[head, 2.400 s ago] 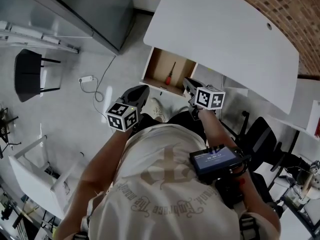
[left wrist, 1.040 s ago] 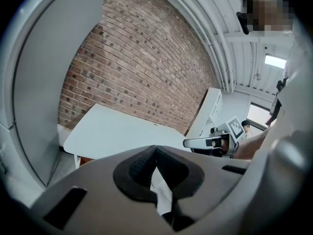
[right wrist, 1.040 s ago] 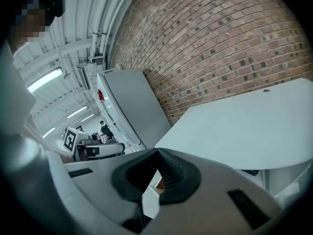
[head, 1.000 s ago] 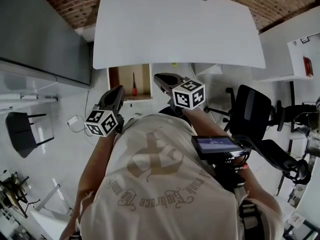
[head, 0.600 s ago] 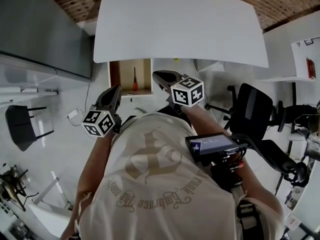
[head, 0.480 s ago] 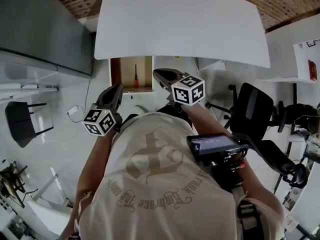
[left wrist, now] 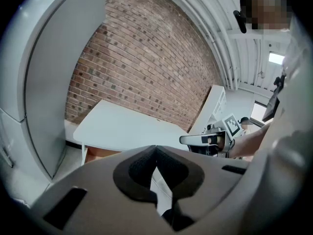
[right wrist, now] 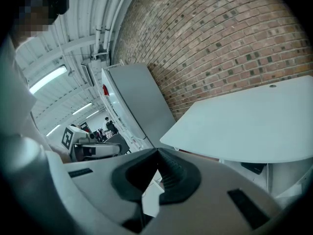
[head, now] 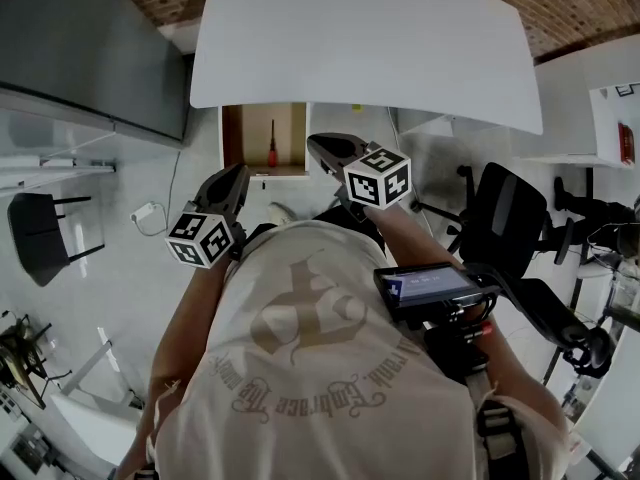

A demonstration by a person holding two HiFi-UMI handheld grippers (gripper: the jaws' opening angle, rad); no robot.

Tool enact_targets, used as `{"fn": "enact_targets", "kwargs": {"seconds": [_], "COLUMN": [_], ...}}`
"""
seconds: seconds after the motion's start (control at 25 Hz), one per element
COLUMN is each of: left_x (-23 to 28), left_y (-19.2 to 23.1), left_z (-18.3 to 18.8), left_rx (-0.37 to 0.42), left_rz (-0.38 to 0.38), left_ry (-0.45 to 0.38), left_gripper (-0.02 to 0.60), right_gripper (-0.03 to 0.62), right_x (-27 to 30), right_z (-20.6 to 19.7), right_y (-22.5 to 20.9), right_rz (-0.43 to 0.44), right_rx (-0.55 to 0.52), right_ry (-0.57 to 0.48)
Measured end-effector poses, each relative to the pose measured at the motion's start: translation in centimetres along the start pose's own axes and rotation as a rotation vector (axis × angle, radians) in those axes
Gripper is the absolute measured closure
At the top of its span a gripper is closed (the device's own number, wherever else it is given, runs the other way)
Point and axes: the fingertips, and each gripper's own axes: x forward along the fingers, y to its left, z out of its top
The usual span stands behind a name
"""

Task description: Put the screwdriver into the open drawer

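The slim red-handled screwdriver (head: pixel 271 148) lies inside the open wooden drawer (head: pixel 290 136), lengthwise along its floor with the handle towards the drawer front. The drawer stands pulled out under the left part of the white worktop (head: pixel 370 48). The left gripper (head: pixel 238 175) hangs near the drawer's front left corner, its fingers (left wrist: pixel 139 173) pressed together on nothing. The right gripper (head: pixel 318 148) hangs just beside the drawer's right edge, its fingers (right wrist: pixel 173 173) likewise together and empty.

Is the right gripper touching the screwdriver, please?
Apart. The head view shows the screwdriver in the drawer, with bare wood between it and the right gripper.
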Motion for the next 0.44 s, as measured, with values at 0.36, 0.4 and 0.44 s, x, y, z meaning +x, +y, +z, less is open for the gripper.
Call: {"fn": "enact_targets", "kwargs": {"seconds": [0.36, 0.4, 0.44], "left_x": [0.6, 0.6, 0.7], "left_y": [-1.2, -1.2, -1.3], "left_z": [-0.1, -0.1, 0.0], "left_rx": [0.013, 0.014, 0.015], "left_rz": [-0.046, -0.054, -0.062], "left_ry": [0.004, 0.006, 0.008], "left_gripper": [0.561, 0.561, 0.561], "right_gripper": [0.571, 0.571, 0.571], "right_x": [-1.1, -1.2, -1.4], "right_z": [-0.8, -0.8, -0.9], "right_y": [0.5, 0.6, 0.7], "right_rz": [-0.03, -0.037, -0.044], "right_rx": [0.008, 0.011, 0.013], "right_ry": [-0.012, -0.014, -0.016]}}
